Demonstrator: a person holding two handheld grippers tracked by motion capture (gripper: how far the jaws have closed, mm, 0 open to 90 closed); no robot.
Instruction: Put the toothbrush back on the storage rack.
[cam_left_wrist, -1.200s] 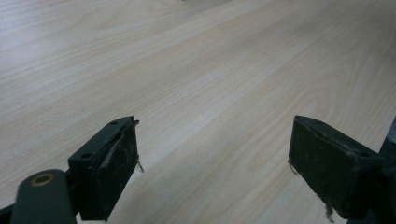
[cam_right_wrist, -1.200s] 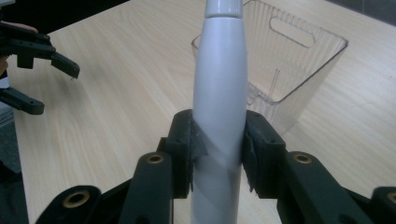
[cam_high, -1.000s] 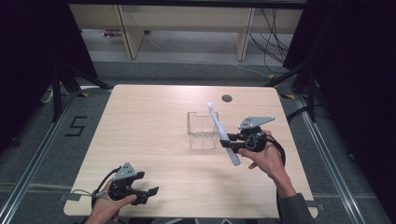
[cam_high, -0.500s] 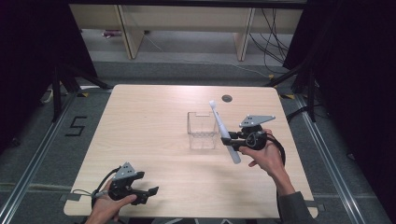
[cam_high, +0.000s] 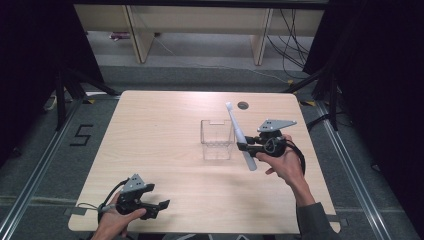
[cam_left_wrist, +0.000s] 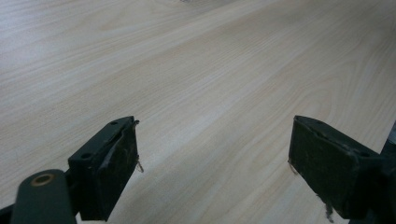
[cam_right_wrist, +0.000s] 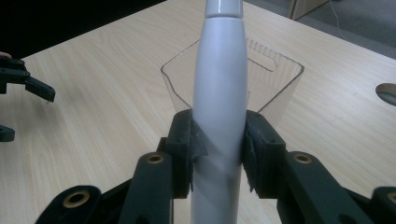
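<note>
A long white toothbrush-like stick (cam_high: 239, 131) is held off the table, its thin head pointing to the far side. My right gripper (cam_high: 243, 146) is shut on its thick handle, just right of a clear plastic box (cam_high: 217, 140) that stands mid-table. In the right gripper view the pads (cam_right_wrist: 186, 140) press both sides of the white handle (cam_right_wrist: 219, 70), with the clear box (cam_right_wrist: 275, 79) right behind it. My left gripper (cam_high: 159, 207) rests near the front left edge, open. In the left gripper view its fingers (cam_left_wrist: 109, 163) stand wide apart over bare wood.
The wooden table (cam_high: 160, 130) has a round cable hole (cam_high: 243, 105) near its far edge. Beyond the table stand shelf legs and cables on a grey floor. The left gripper (cam_right_wrist: 25, 88) appears far off in the right gripper view.
The right gripper and the white stick have shifted slightly toward the far side of the table. The left gripper has stayed put.
</note>
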